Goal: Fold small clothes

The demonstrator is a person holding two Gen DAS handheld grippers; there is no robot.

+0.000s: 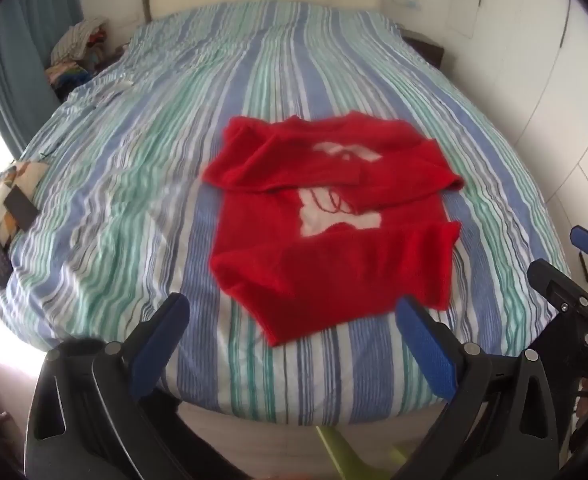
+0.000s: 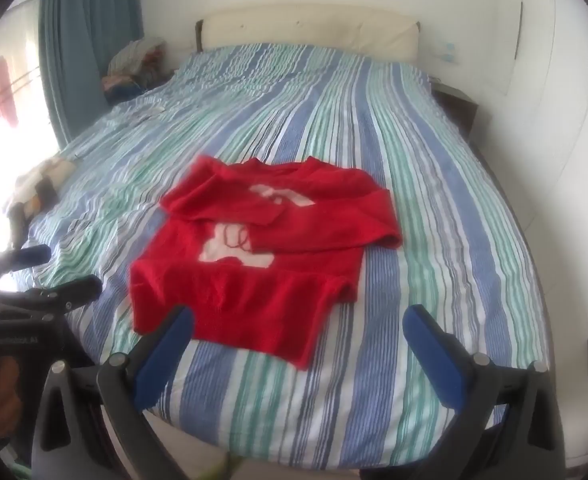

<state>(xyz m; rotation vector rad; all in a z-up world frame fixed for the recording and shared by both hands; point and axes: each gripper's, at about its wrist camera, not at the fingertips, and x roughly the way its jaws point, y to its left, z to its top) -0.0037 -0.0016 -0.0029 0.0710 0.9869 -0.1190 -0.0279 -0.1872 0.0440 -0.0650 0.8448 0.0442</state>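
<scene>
Clutter, a patterned cushion and dark flat items, sits at the bed's left edge, well clear of the red sweater, probably pushed aside to free the striped cover as a folding surface. Left of the sweater's hem, the left gripper hovers with jaws spread wide and nothing between them. The sweater lies flat mid-bed, both sleeves crossed over its white chest motif, likely ready for a hem fold; right of it, the right gripper hangs released and empty too.
</scene>
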